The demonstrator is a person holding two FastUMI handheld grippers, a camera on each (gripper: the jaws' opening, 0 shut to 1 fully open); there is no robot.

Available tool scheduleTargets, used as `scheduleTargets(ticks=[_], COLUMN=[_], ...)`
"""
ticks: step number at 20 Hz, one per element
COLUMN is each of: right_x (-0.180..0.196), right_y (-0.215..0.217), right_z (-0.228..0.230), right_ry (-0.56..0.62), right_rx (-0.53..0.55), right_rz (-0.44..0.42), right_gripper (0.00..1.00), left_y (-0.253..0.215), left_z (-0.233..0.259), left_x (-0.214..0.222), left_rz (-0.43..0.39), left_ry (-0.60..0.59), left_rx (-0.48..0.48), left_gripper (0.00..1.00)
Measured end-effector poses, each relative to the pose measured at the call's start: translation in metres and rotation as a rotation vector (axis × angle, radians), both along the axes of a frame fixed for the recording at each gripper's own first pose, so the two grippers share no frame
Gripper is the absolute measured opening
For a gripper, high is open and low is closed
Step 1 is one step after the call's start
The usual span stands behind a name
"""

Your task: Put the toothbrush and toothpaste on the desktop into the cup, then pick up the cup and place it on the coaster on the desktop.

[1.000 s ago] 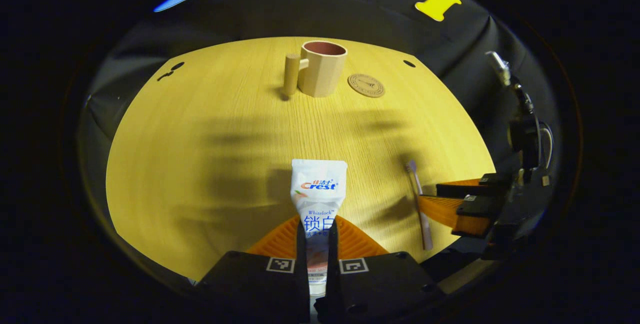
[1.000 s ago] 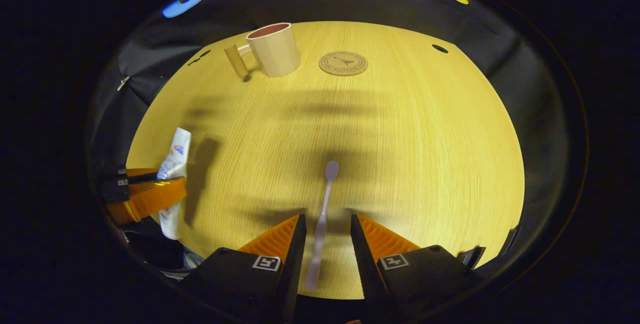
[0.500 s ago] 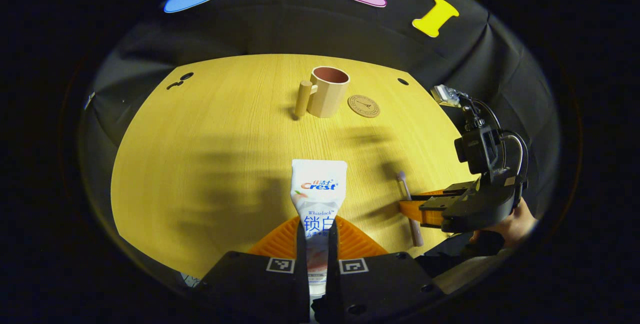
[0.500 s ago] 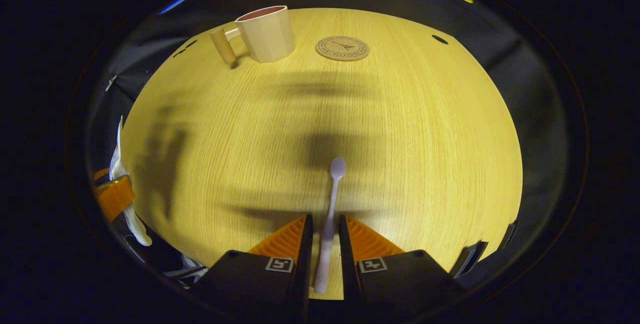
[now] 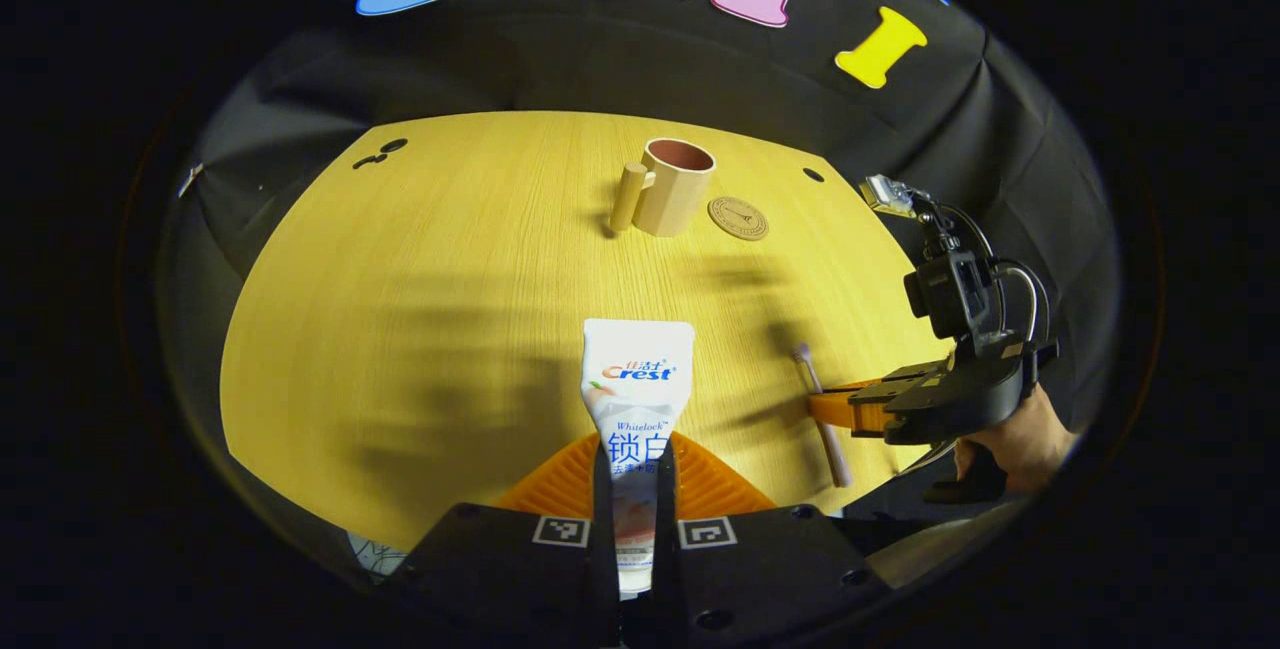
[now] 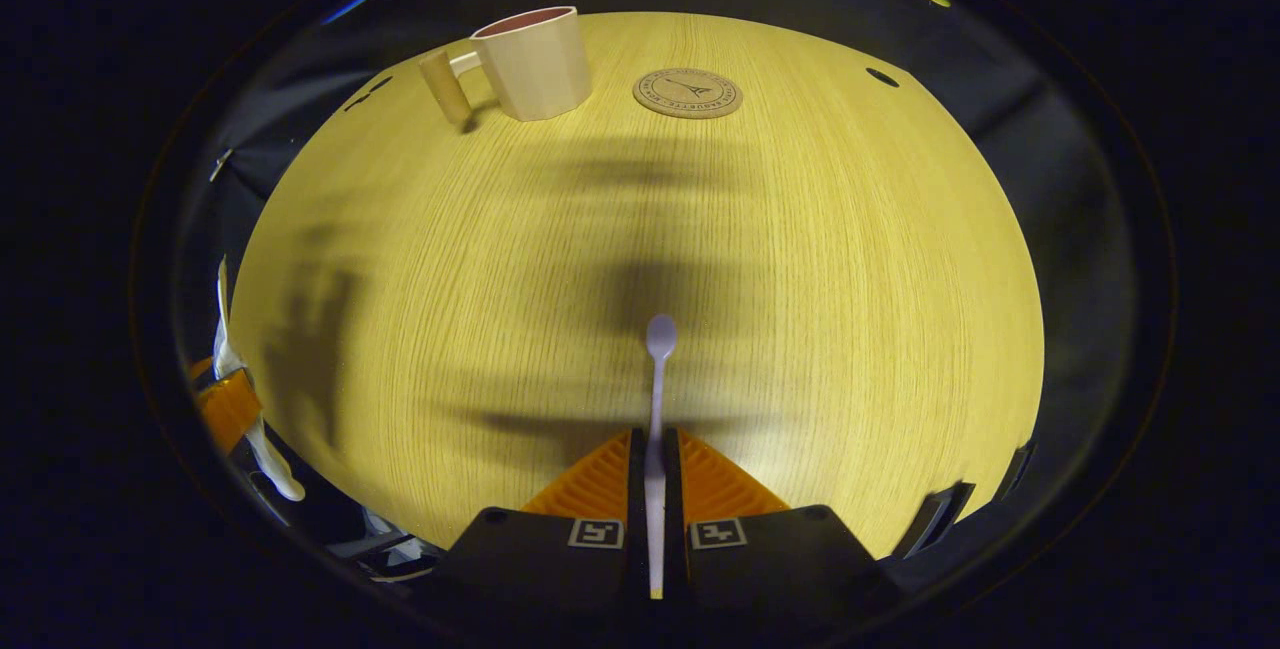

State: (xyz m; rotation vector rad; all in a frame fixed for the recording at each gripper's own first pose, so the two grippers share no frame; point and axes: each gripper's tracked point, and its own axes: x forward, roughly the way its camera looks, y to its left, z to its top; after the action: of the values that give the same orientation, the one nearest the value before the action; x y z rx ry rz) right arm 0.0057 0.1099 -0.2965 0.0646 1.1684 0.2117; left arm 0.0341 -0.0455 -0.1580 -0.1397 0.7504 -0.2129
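toothpaste (image 5: 636, 399): your left gripper's fingers (image 5: 600, 489) cover its lower end | toothbrush (image 6: 656, 399): handle (lower part) hidden between your right gripper's fingers (image 6: 625, 474)

From my left gripper view, the cup (image 5: 672, 187) stands near the tabletop's (image 5: 400, 259) far edge, with the coaster (image 5: 738, 218) just beside it on the right. The toothpaste (image 5: 634, 399) sits over the near edge, and the toothbrush (image 5: 822, 409) is to its right, toward the tabletop's near right corner.

Beige cup (image 5: 672, 189), white toothpaste (image 5: 636, 399), lilac toothbrush (image 6: 657, 399), yellow woodgrain desktop (image 6: 850, 279)
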Motion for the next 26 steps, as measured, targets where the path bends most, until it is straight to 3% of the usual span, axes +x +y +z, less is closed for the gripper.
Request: scheduleTargets(ticks=[3,5,7,12,19,26], right_x=[0.002,0.004,0.013,0.026,0.026,0.005], right_y=[0.001,0.007,0.014,0.004,-0.022,-0.054], right_z=[0.003,0.008,0.027,0.074,0.128,0.144], right_ry=[-0.038,-0.079,-0.150,-0.313,-0.428,-0.467], right_rx=[0.048,0.136,0.237,0.335,0.417,0.438], right_rz=[-0.021,-0.054,-0.067,-0.050,-0.081,-0.151], right_gripper=[0.06,0.06,0.06,0.06,0.06,0.06], left_y=[0.003,0.004,0.007,0.006,-0.017,-0.040], left_z=[0.008,0.016,0.027,0.065,0.132,0.203], left_x=[0.000,0.001,0.005,0.033,0.111,0.197], left_rz=[0.026,0.042,0.055,0.062,0.037,-0.004], left_ry=[-0.023,-0.045,-0.081,-0.200,-0.376,-0.615], left_rx=[-0.022,-0.039,-0.052,-0.084,-0.203,-0.255], left_gripper=[0.18,0.18,0.18,0.18,0.18,0.17])
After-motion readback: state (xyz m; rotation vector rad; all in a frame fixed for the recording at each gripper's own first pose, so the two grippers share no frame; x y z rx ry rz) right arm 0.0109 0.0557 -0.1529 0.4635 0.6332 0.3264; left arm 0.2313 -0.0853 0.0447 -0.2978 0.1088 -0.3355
